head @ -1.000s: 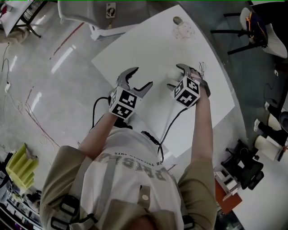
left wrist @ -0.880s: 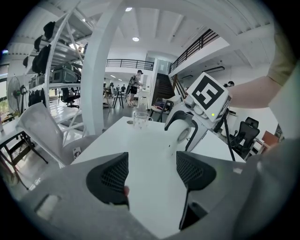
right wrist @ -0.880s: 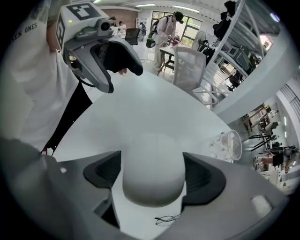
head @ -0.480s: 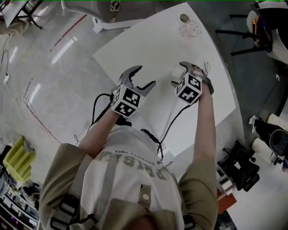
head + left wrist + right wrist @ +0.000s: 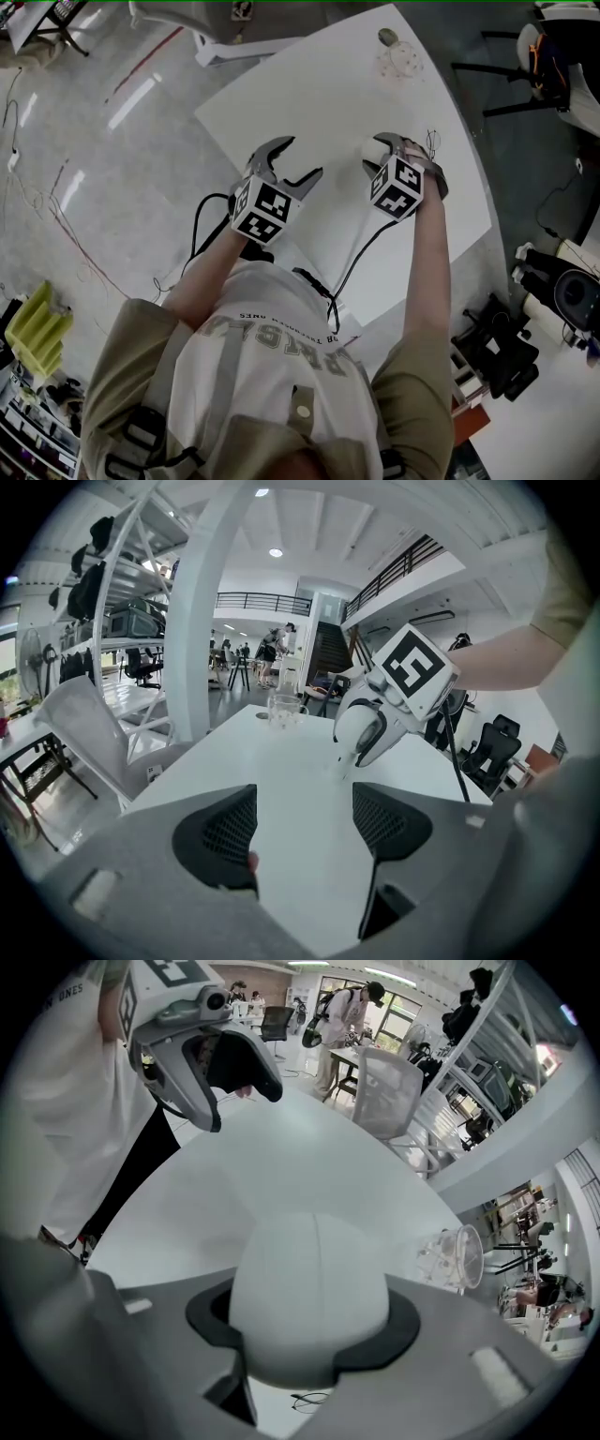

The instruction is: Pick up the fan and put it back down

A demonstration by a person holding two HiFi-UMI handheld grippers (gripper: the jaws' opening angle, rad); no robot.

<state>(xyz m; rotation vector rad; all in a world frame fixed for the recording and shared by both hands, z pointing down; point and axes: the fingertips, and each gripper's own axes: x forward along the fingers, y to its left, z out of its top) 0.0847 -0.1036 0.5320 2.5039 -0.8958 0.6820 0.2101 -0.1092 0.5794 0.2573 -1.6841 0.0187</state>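
Fan (image 5: 309, 1279), seemingly light, smooth and slippery, is being clamped round its middle by the right gripper (image 5: 309, 1327), jaws just closing in, while the left gripper (image 5: 302, 829) is being held open, empty.

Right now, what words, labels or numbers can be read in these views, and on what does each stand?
"ONES": end of a small printed line on the person's white shirt, right gripper view; the rest is unreadable.
Large chest letters on that shirt, head view: upside down, creased, not surely readable.
The marker cubes: black-and-white squares only, no letters.
The fan and glass: no print.
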